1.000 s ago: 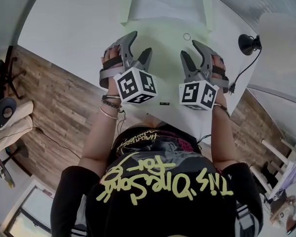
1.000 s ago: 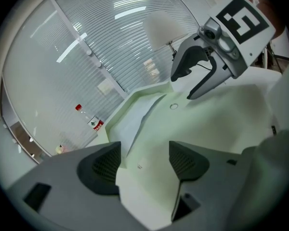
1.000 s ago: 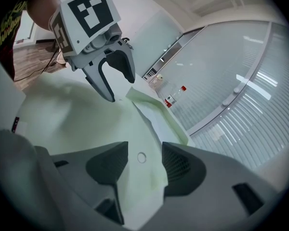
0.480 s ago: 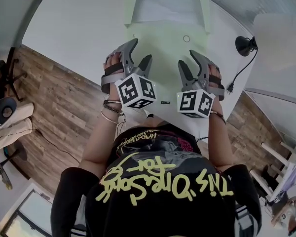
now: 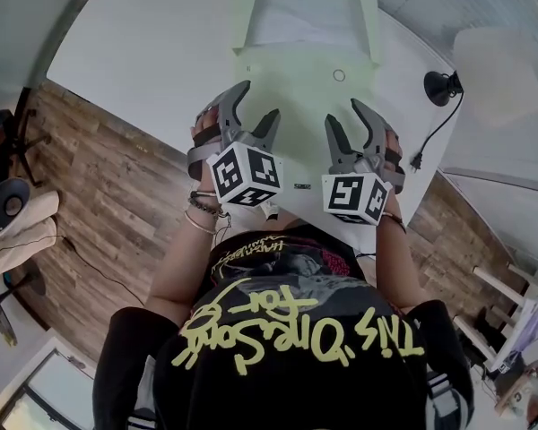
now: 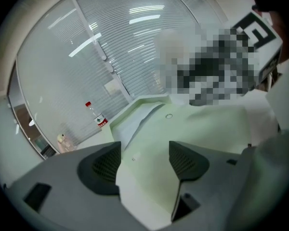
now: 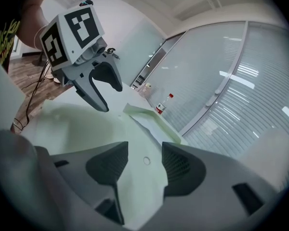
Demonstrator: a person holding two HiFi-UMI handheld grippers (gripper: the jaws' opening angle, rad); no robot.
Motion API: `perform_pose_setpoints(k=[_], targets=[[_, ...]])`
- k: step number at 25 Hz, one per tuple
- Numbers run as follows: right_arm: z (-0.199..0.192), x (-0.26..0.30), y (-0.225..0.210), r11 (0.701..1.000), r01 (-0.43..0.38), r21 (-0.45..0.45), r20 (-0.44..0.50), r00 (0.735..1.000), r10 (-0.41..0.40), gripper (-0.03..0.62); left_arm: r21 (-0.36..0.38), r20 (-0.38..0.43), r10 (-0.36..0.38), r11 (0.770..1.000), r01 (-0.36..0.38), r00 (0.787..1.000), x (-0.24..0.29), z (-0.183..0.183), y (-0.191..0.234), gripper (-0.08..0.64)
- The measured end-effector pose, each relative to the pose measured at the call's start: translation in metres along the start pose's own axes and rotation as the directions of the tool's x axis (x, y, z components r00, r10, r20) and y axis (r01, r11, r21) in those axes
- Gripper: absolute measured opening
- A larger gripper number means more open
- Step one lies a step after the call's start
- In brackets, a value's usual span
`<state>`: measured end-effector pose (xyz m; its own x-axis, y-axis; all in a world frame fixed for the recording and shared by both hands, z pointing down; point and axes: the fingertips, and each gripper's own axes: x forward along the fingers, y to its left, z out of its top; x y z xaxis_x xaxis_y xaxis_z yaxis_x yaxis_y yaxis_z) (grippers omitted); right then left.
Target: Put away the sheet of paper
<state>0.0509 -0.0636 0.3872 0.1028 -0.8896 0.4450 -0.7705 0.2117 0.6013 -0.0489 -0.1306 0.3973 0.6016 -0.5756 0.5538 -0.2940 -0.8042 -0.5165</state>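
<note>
I hold the left claw and right claw side by side, low over the near half of the pale green folder on the table. Both gape wide with nothing between them, only folder showing through the gaps. The sheet lies at the folder's far end, framed by a green border; I cannot tell whether it is tucked in or resting on top. My guess is that the claws are spread like this so each can take one side.
</note>
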Motion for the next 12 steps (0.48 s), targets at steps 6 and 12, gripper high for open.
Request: perform_pose_setpoints(k=[6, 12], targets=[[0.008, -0.011, -0.006, 0.997, 0.038, 0.065, 0.030, 0.999, -0.040, 0.222, -0.123, 0.059, -0.004, 0.992, 0.011, 0.998, -0.015, 0.010, 0.007, 0.314], [0.019, -0.023, -0.015, 0.985, 0.050, 0.167, 0.068, 0.996, -0.062, 0.222, -0.183, 0.115, 0.023, 0.983, -0.001, 0.993, -0.030, 0.016, 0.014, 0.314]])
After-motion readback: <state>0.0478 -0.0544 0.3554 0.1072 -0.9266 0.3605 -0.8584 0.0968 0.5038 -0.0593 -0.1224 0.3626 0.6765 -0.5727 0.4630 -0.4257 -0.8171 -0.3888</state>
